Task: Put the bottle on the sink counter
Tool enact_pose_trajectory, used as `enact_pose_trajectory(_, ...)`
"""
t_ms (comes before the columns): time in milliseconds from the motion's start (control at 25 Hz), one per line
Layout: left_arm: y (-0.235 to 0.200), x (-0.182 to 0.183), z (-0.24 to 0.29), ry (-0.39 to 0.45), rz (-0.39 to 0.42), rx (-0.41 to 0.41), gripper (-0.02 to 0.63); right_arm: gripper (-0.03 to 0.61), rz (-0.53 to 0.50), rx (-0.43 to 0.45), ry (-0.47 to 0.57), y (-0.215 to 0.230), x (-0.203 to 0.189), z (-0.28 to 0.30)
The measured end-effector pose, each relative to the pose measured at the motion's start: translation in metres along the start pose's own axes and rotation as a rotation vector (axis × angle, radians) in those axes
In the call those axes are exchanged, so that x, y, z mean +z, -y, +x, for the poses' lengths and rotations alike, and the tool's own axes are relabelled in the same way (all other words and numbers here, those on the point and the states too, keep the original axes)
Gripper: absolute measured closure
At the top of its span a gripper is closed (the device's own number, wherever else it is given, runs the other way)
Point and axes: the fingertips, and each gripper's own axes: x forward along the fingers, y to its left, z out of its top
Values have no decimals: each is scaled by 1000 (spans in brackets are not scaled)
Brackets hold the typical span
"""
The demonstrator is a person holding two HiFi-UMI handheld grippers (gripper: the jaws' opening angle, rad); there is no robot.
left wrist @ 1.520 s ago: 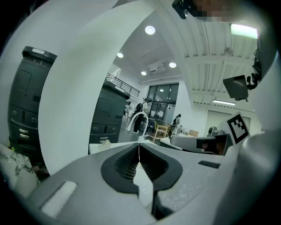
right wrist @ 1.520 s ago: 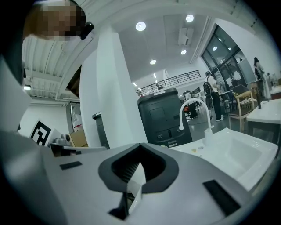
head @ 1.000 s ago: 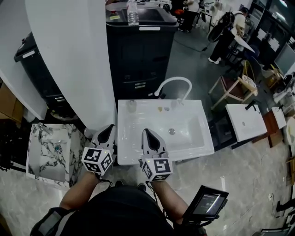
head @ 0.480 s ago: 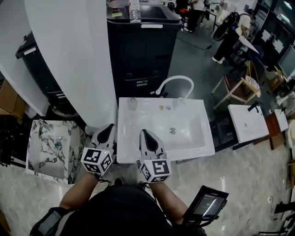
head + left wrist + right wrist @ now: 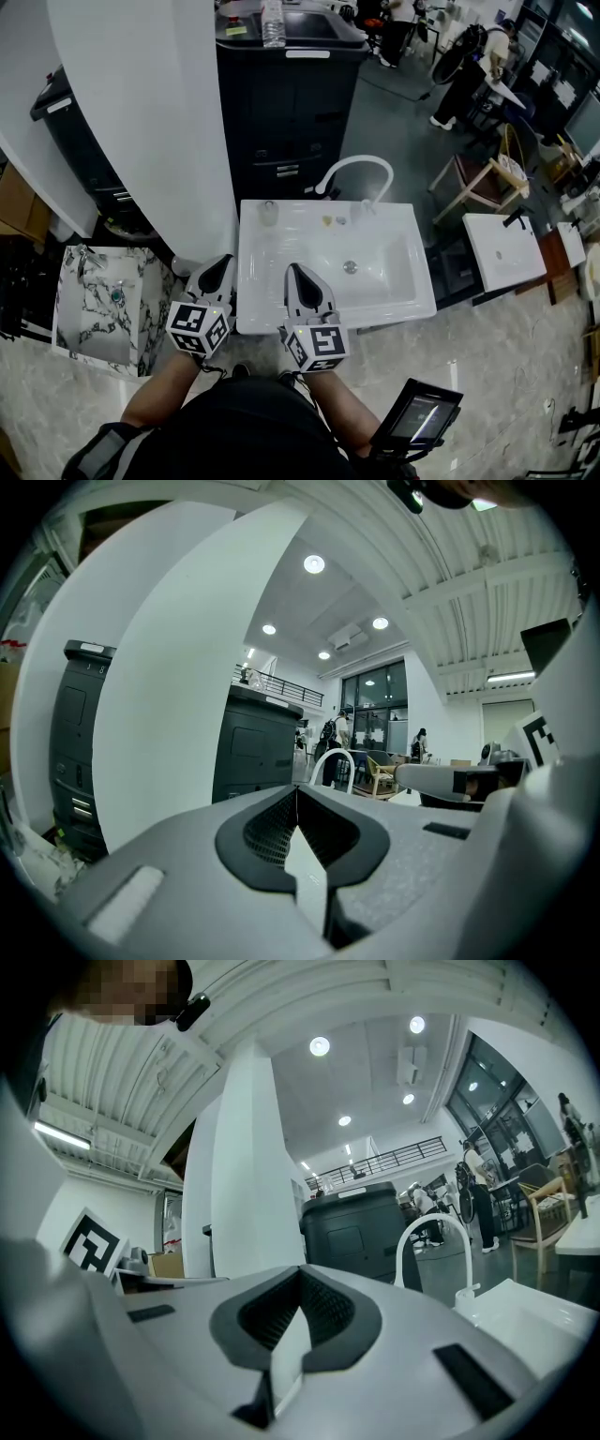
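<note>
Down at the bottom middle of the head view, the left claw (image 5: pixel 222 261) is pressed fully together, pads meeting flat. The left gripper view shows the same thing: the two dark pads are closed into one seam. Right beside it, the right claw (image 5: pixel 293 270) is pressed together too, and its own view shows the pads closed on each other the same way. Both point toward the top of the frame, roughly level, marker cubes nearest the person.

The right claw's tip sits over the front rim of the white sink counter (image 5: pixel 253 314). The left claw's tip is just off that counter's left edge, next to the foot of the big white pillar (image 5: pixel 150 122).

The counter has a basin with a drain (image 5: pixel 350 267) in the middle and a white arched faucet (image 5: pixel 356 171) at its back edge. A small clear cup-like thing (image 5: pixel 269 213) stands at the back left corner, and there are a couple of tiny bits near the faucet that I can't identify.

The bottle (image 5: pixel 273 21) is way up at the top of the frame, standing upright on top of the dark cabinet (image 5: pixel 281 112) behind the sink counter, well apart from both claws.

Off to the left there's a marble-pattern sink (image 5: pixel 98 309), and on the right another white sink (image 5: pixel 502 248). A tablet (image 5: pixel 422 412) sits at lower right.
</note>
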Motion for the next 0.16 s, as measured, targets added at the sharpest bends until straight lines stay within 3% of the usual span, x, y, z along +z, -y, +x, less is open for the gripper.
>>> enact_pose_trajectory(160, -2, 0, 2, -1, 1, 2, 611, 583, 0, -1, -2, 1, -1, 2)
